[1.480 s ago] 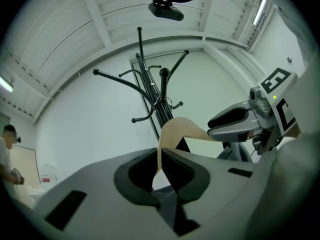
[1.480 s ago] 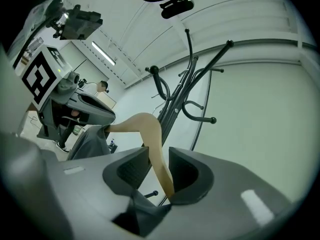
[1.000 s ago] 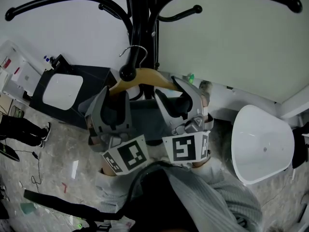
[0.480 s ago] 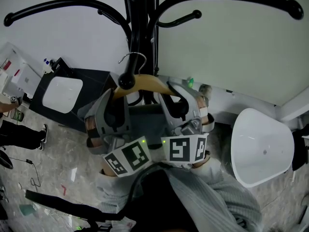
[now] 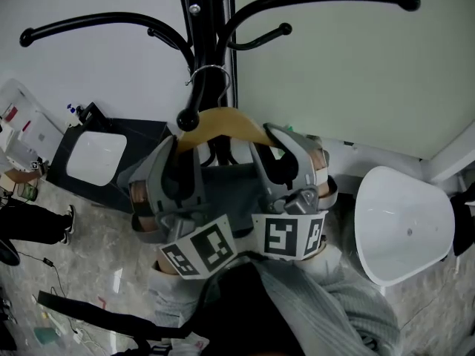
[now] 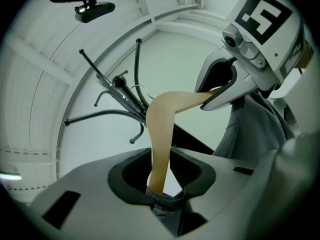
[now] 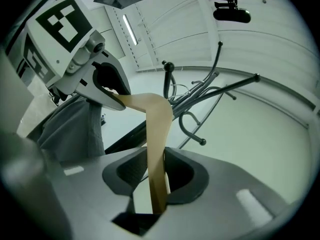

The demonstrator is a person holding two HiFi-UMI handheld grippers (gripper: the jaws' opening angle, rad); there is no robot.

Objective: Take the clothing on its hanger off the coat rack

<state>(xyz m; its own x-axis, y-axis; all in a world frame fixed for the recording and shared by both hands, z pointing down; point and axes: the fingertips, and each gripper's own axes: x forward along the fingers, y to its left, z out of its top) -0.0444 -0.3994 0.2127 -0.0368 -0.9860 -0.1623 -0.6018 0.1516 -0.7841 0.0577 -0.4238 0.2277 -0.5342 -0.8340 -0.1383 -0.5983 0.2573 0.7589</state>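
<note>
Both grippers hold one wooden hanger (image 5: 223,121), one on each sloping arm. The left gripper (image 5: 177,154) has its jaws part-way closed and pressed on the left arm, where dark grey clothing (image 6: 164,205) bunches just under the pads. The right gripper (image 5: 271,145) has the right arm between its jaws, which are closing onto the wood.

The hanger's wire hook (image 5: 213,75) loops over a short knob-ended peg (image 5: 188,116) of the black coat rack (image 5: 208,21), so the hanger hangs close against the rack's post. The knob sits just in front of the hanger's crown, between the two grippers, and longer curved arms of the rack spread out above to both sides.

To the right stands a white moulded shell (image 5: 404,225), near the right gripper but apart from it. To the left a dark angled panel carries a white rounded plate (image 5: 95,139), with a white box-like unit (image 5: 22,117) beyond it. A person's legs in dark trousers (image 5: 30,219) show at the left edge.

The floor (image 5: 96,251) is grey and mottled, with a black strap (image 5: 89,314) across it. The wall (image 5: 334,73) behind the rack is plain and pale.
</note>
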